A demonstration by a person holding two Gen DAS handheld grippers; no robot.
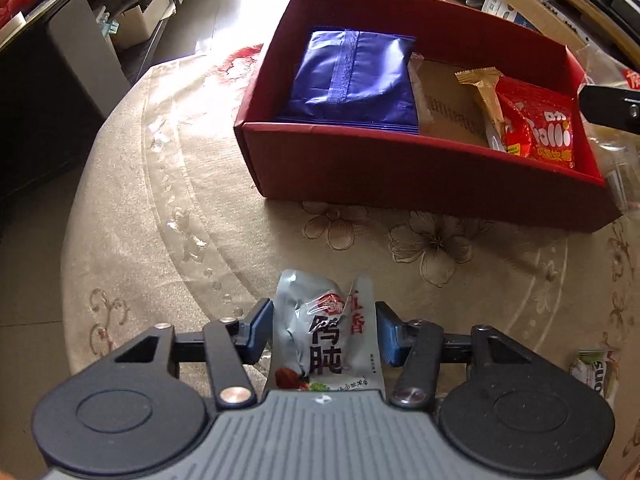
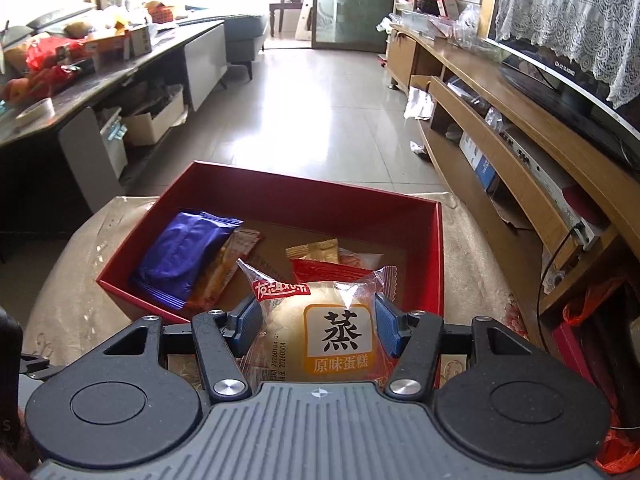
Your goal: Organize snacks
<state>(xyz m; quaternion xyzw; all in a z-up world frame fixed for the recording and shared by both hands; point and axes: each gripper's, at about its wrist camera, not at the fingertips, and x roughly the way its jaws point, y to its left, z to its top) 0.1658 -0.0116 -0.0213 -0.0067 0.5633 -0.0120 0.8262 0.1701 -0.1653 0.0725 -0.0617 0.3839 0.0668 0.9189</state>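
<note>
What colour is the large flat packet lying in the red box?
Shiny blue-purple foil packet; it shows best in the left wrist view.

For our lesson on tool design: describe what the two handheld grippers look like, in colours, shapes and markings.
Both look alike. The left gripper and right gripper each have a grey ribbed body with a small crosshair mark, round black housings either side, black linkage bars with silver rivets, and two blue ridged fingers. No cables or sleeves show.
</note>
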